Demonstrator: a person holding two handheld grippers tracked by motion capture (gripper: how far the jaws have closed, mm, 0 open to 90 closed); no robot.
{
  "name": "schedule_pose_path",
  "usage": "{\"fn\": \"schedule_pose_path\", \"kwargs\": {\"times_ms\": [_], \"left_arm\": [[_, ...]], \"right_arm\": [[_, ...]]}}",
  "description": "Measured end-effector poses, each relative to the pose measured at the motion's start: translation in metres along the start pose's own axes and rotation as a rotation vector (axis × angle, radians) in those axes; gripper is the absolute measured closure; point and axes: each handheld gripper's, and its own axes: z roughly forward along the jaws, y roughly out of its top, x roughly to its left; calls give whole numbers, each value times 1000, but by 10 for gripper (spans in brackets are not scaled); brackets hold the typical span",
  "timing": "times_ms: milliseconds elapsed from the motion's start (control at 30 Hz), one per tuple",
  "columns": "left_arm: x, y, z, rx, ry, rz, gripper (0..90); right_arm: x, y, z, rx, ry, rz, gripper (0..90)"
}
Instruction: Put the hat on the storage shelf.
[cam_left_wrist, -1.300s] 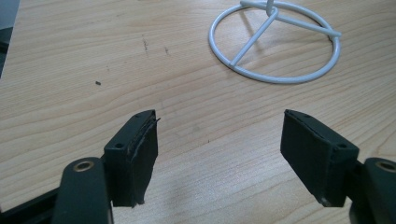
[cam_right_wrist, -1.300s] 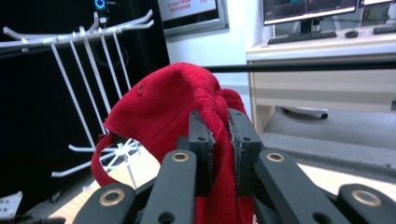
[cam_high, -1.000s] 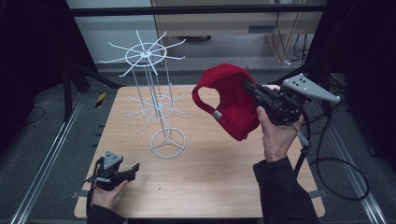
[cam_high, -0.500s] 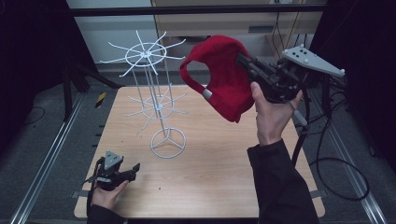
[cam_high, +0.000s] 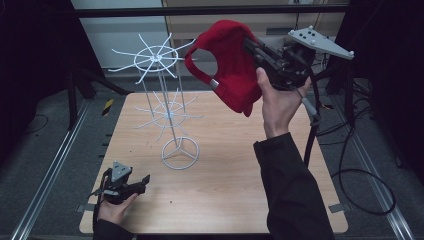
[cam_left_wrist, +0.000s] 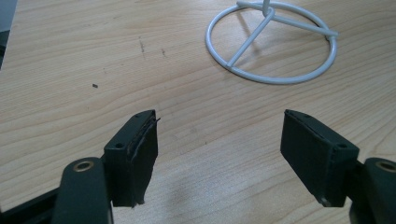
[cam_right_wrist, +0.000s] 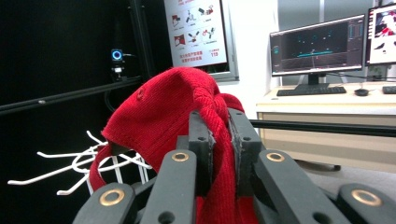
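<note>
- Wood-grain table (cam_high: 225, 200) nearest us: we note the left tool (cam_high: 131, 186) resting low at the near-left corner, jaws spread wide with nothing between them, pointed toward the ring base of the white wire rack (cam_high: 180, 153).
- Mid-field: the right hand (cam_high: 279, 107) raises the right tool (cam_high: 252, 47) well above the table, jaws clamped on a fold of the red cap (cam_high: 227, 60).
- The cap hangs in the air just beside the rack's top ring of prongs, not yet on any of them.
- Risk, our judgement: the pinch takes only an edge of fabric, so the cap could slip or swing.
- Risk: the rack looks light; a snagged prong could tip it, and nothing braces its base.
</note>
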Motion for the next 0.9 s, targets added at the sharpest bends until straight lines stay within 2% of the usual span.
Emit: {"fn": "schedule_pose_path", "kwargs": {"times_ms": [200,333,567,900], "left_arm": [[0,0,0,-4,-1,-2,272],[0,0,0,-3,-2,-1,272],[0,0,0,-2,-3,1,272],[0,0,0,0,-1,3,272]], "right_arm": [[-2,0,8,-3,-3,16,821],[0,-6,20,23,-10,13,821],[-5,-21,32,69,-39,15,820],[-13,-49,37,150,-64,10,814]]}}
